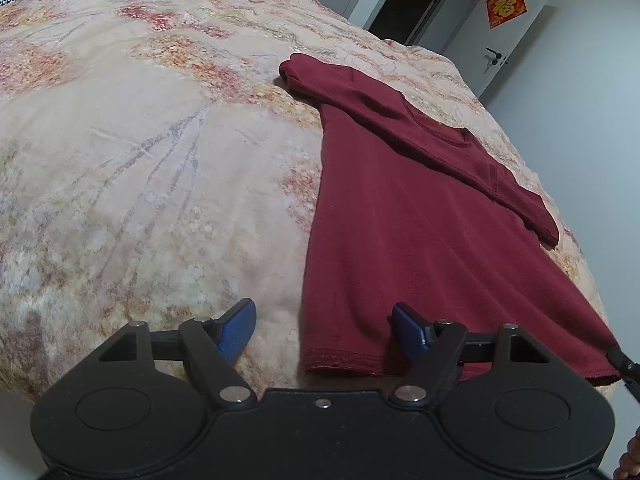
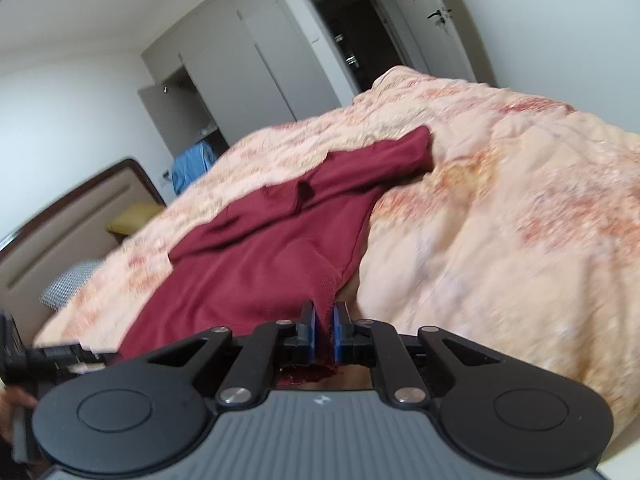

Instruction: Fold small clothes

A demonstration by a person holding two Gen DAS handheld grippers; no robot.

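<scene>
Maroon shirt (image 1: 408, 216) lies flat near the bed (image 1: 140, 160) edge. Right gripper (image 2: 324, 332) is pinched on its hem corner, prob. to lift for folding. Left gripper (image 1: 324, 328) is wide, straddling the other hem corner, not yet gripping.

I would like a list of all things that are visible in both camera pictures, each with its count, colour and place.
shirt: one, dark red, flat on the bed, sleeves spread.
bedcover: one, beige with red flower pattern, over the whole bed.
headboard: one, beige with dark frame, at the bed's end.
yellow pillow: one, by the headboard.
patterned cushion: one, black-and-white, near the headboard.
blue cloth: one, beyond the bed.
wardrobe: one, pale grey, against the wall.
door: one, white, with a red paper sign.
left gripper: one, black with blue pads, open over the shirt's hem corner.
right gripper: one, same colours, shut on the shirt's hem.
</scene>
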